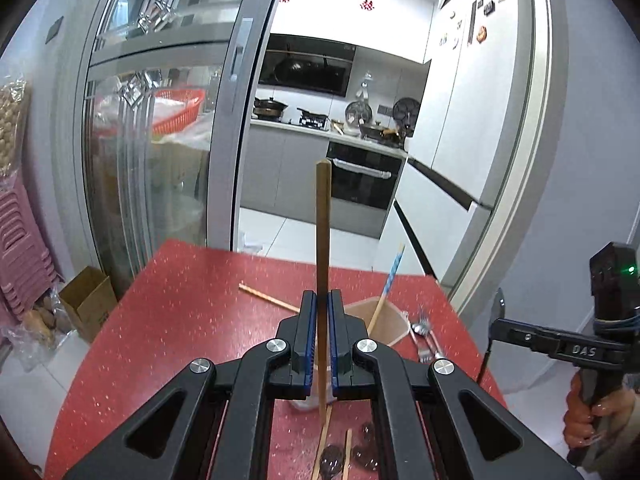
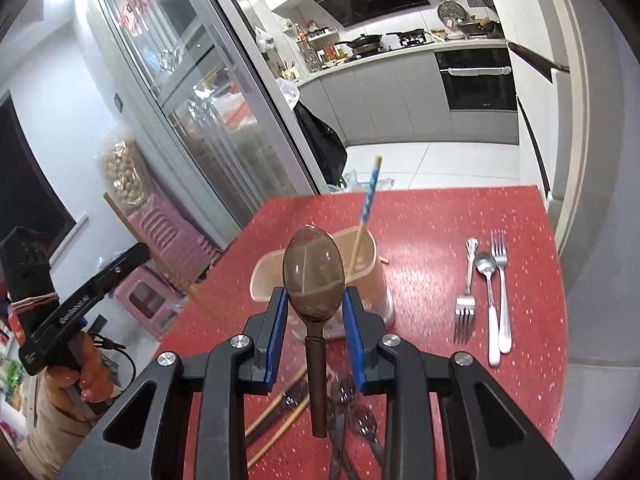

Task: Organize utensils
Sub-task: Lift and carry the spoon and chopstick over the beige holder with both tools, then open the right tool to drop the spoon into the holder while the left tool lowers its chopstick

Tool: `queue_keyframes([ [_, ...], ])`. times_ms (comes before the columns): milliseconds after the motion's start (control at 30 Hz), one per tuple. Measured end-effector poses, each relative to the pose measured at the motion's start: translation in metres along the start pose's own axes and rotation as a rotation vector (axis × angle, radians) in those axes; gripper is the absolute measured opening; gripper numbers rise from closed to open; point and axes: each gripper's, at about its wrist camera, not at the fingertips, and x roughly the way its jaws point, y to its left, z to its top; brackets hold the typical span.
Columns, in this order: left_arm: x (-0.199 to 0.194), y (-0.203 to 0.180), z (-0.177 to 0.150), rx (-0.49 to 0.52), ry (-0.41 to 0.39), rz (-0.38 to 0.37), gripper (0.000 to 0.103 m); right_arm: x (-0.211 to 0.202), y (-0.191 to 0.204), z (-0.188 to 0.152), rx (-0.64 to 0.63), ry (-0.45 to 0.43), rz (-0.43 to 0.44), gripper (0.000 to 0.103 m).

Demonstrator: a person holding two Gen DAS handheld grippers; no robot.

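Note:
My left gripper (image 1: 323,304) is shut on a brown wooden chopstick (image 1: 322,232) and holds it upright above the red table (image 1: 180,320). My right gripper (image 2: 315,304) holds a dark translucent plastic spoon (image 2: 313,270) by its neck, bowl up, in front of the tan utensil holder (image 2: 360,264). The holder (image 1: 384,320) has a blue-patterned chopstick (image 2: 370,196) standing in it. More chopsticks (image 2: 276,416) and dark spoons (image 2: 360,424) lie on the table under the grippers. In the left wrist view the right gripper (image 1: 500,320) shows at the right edge with the spoon.
Two metal forks (image 2: 464,304) and a metal spoon (image 2: 490,304) lie on the table to the right of the holder. One loose chopstick (image 1: 268,299) lies at the table's far side. Pink stools (image 2: 168,248) and a cardboard box (image 1: 86,300) stand on the floor to the left.

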Motion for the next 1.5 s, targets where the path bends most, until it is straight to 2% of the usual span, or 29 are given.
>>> queue_keyframes([
  [267,-0.006,-0.01,0.035,0.009,-0.055,-0.004,0.029,0.013,0.006,0.039,-0.001,-0.04,0.003,0.03],
  [567,0.02,-0.022,0.057,0.034,-0.082,0.007,0.029,0.04,0.014,0.079,-0.034,-0.091,-0.036,0.03],
  [800,0.058,-0.017,0.041,0.022,-0.026,0.031,0.029,0.08,0.01,0.085,-0.032,-0.113,-0.058,0.03],
  [1067,0.095,-0.004,0.014,-0.005,0.042,0.072,0.029,0.127,-0.004,0.065,-0.019,-0.127,-0.07,0.03],
  [1300,0.115,-0.004,-0.009,0.028,0.085,0.099,0.029,0.138,-0.011,0.053,-0.044,-0.137,-0.079,0.03],
  [1500,0.114,-0.007,-0.019,0.059,0.096,0.125,0.029,0.14,-0.017,0.042,-0.046,-0.102,-0.09,0.031],
])
